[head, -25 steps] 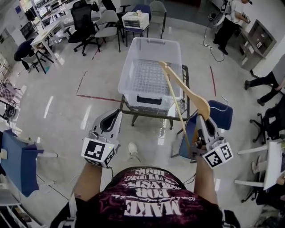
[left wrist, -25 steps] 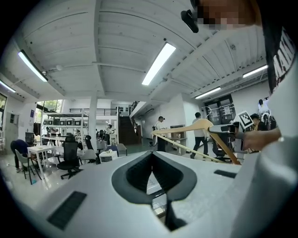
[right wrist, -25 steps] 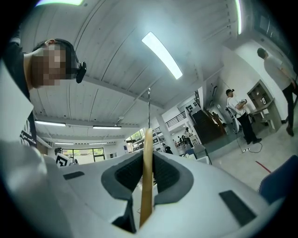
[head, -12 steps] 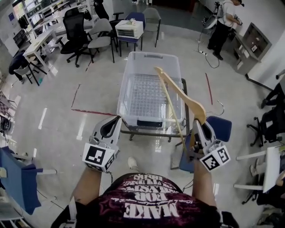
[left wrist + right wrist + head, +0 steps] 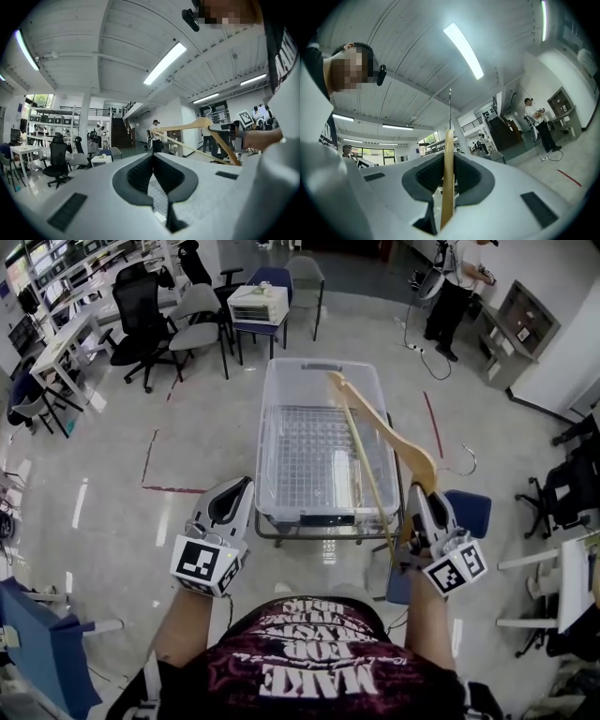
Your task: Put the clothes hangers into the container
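Right gripper [image 5: 419, 499]: we see its jaws pinching the wooden hanger [image 5: 386, 433] near the hook end; in the right gripper view the wood stands edge-on between the pads.
Left gripper [image 5: 234, 491]: we read its jaws as pressed together with nothing between them, held near the container's near left corner.
Hanger: held up in the air, its long arm reaching over the right side of the container, not lying in it.
Container [image 5: 323, 366]: clear plastic tub; we see only its gridded bottom.
Table [image 5: 328, 541]: small metal frame under the tub.
Floor [image 5: 202, 442]: glossy pale tiles with red tape lines [image 5: 148, 442].
Room: office chairs [image 5: 141, 306] far left, blue chair [image 5: 472, 509] beside the table, a person [image 5: 452, 285] far right.
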